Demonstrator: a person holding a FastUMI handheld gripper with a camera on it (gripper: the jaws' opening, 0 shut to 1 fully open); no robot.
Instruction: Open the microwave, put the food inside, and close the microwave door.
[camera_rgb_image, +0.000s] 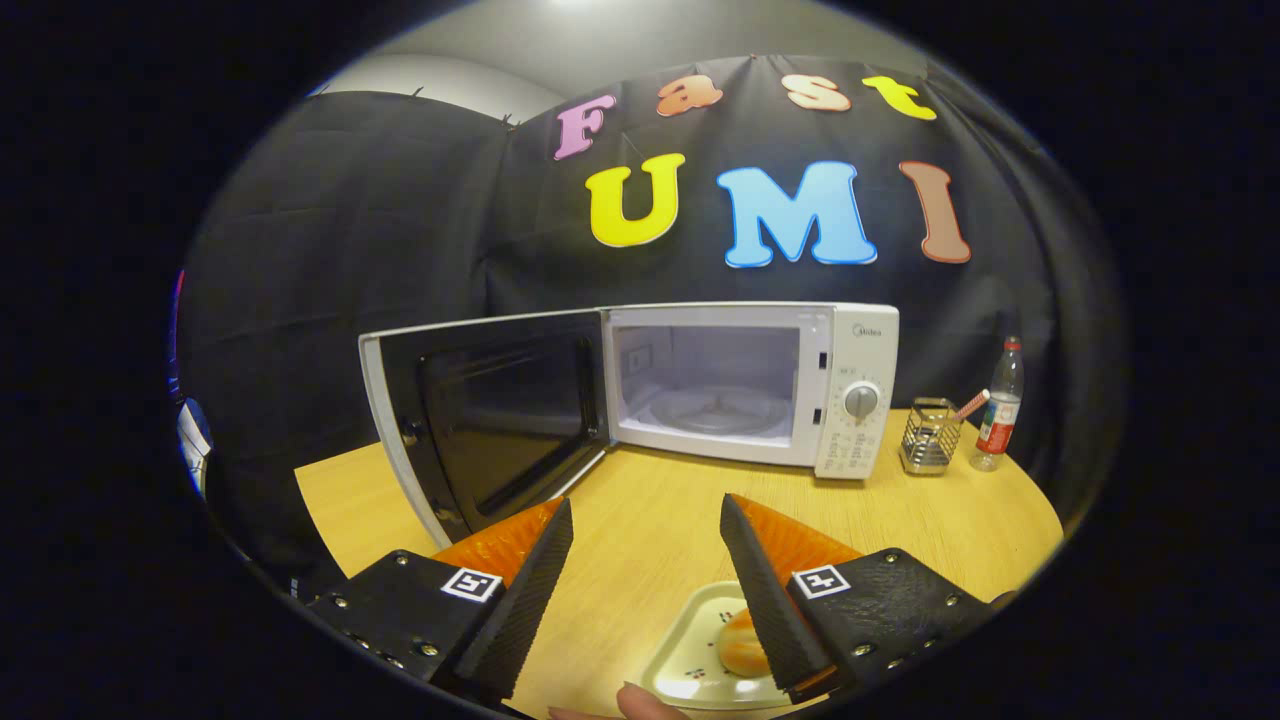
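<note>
— Wooden table (650, 520) in a cloth-walled booth: what is standing on it beyond the fingers?

— Well ahead of the gripper (647, 515), a white microwave (750, 385) is sitting with its door (480, 420) swung wide toward the left finger, exposing the cavity and its glass turntable (715, 410). Beyond the right finger, beside the microwave, a wire holder (930, 437) and a bottle (1000, 405) are standing.

— And the fingers themselves?

— They are held spread apart, gripping nothing; bare tabletop is showing between them.

— Where is the food lying?

— Close in, under the right finger: a bun-like item (742, 645) is resting on a small pale plate (690, 660), partly hidden by that finger. A person's fingertip (640, 700) is showing just beside the plate.

— How far along is the task?

— Judging by the layout, the opening step is done. Picking up the food, placing it inside and shutting the door are all remaining.
</note>
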